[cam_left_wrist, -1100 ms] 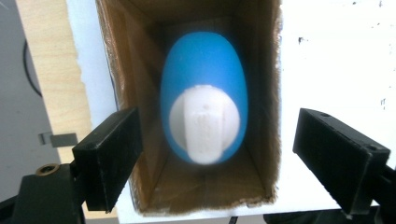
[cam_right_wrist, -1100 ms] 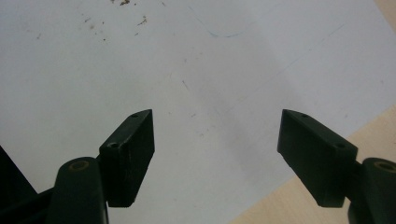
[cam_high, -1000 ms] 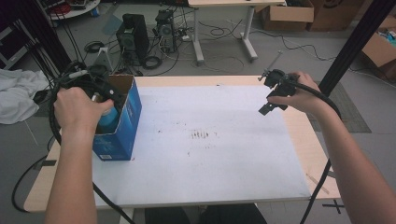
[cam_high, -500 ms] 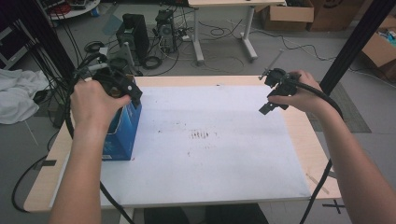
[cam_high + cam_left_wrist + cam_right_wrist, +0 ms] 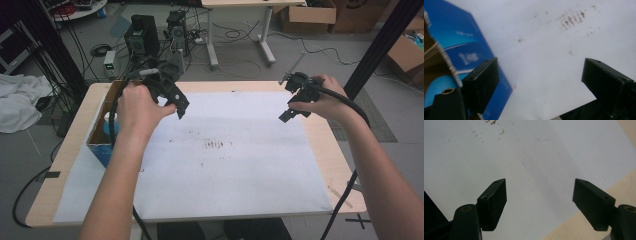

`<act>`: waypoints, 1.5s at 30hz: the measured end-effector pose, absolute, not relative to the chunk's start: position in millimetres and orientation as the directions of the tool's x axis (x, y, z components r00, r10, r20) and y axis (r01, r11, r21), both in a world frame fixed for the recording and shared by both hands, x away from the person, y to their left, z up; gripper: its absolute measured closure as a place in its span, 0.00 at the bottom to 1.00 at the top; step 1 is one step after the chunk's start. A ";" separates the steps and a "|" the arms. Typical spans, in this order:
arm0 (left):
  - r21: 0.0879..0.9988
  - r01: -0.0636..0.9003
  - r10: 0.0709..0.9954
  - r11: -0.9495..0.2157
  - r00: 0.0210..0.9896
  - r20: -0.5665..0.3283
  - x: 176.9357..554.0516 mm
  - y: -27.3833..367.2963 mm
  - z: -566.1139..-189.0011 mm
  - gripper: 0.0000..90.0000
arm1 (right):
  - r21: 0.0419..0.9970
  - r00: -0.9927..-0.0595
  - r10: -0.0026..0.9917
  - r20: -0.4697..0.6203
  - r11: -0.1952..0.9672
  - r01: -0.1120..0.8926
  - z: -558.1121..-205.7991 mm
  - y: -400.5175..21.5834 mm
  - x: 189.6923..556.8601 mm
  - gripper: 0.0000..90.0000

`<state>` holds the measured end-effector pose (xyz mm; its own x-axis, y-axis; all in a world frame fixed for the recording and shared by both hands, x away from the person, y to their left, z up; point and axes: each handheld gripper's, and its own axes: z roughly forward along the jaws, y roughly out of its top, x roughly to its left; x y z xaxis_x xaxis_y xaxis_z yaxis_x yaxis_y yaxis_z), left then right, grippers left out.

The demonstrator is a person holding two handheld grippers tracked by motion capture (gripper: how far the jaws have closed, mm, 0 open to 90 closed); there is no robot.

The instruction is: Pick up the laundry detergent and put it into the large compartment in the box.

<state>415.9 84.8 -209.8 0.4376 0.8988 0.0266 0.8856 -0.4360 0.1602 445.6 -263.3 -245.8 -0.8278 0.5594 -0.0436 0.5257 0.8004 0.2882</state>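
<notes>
A: At the far left of the table (image 5: 60,165), what do you see?

B: The blue cardboard box (image 5: 102,150) stands open at the left edge of the white paper sheet (image 5: 240,175). Inside it lies a light blue round object (image 5: 111,125); I cannot tell exactly what it is.

A: And the left gripper (image 5: 175,102)?

B: One second ago it was down in the box, on that blue object. Now it has come up and moved to the right, and it hangs over the paper just beside the box. In the left gripper view its jaws stand wide apart with nothing between them, and the box (image 5: 461,50) is at the side.

A: So what does this mean for the work?

B: I judge the object was released into the box, so this placing seems finished.

A: And the right gripper (image 5: 295,102)?

B: It has not moved; it hovers above the right part of the sheet, jaws apart and empty, near the wooden table edge (image 5: 624,187).
</notes>
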 end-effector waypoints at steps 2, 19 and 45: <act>0.157 0.875 0.887 -0.459 0.460 0.029 416.6 73.6 -213.2 0.17 | 0.286 -0.826 0.562 -0.042 0.799 0.530 -246.7 -263.8 445.8 0.31; 0.137 0.821 0.830 -0.555 0.556 0.030 416.0 19.7 -233.5 0.17 | 0.286 -0.828 0.559 -0.038 0.800 0.527 -248.6 -266.1 444.3 0.30; 0.155 0.815 0.828 -0.559 0.559 0.047 408.7 20.5 -228.8 0.17 | 0.279 -0.831 0.555 -0.039 0.805 0.524 -250.1 -265.3 441.5 0.30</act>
